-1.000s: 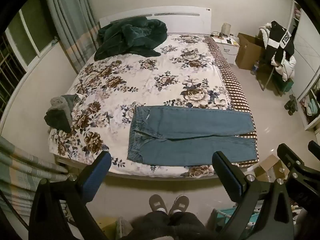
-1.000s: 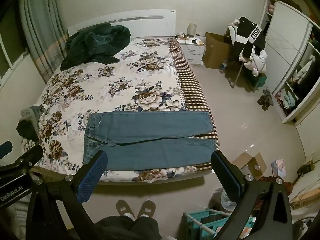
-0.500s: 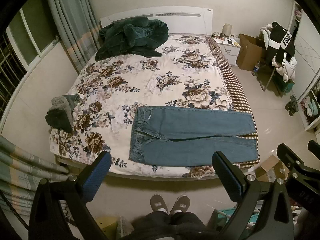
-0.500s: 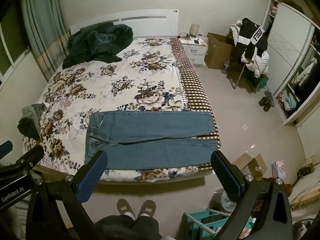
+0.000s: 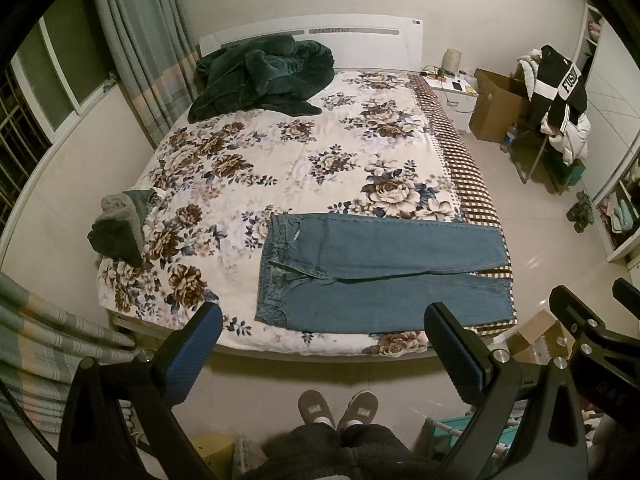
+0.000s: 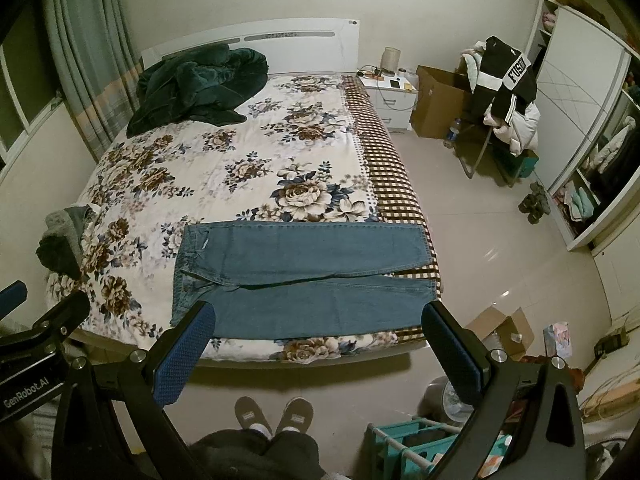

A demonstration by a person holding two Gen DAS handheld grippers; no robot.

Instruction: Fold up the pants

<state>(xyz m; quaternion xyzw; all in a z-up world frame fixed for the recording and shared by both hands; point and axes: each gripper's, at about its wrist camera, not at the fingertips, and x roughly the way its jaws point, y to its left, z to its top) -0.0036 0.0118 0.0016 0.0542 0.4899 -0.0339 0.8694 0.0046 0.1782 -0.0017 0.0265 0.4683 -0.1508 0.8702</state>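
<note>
— Over at the left edge of the frame, why is that grey bundle (image 5: 118, 228) on the bed's (image 5: 320, 152) corner?

— Set aside, I'd guess, keeping room for the jeans (image 5: 380, 268). They lie flat at lower centre, waistband left, legs running right, by the near edge for easy reach.

— And the tongs?

— Left gripper (image 5: 322, 350) and right gripper (image 6: 316, 346) both gape wide, holding nothing, hanging above the floor short of the denim. No fold made yet, I reckon.

Tongs (image 6: 316, 350) cover jeans (image 6: 304, 276) near edge.
</note>
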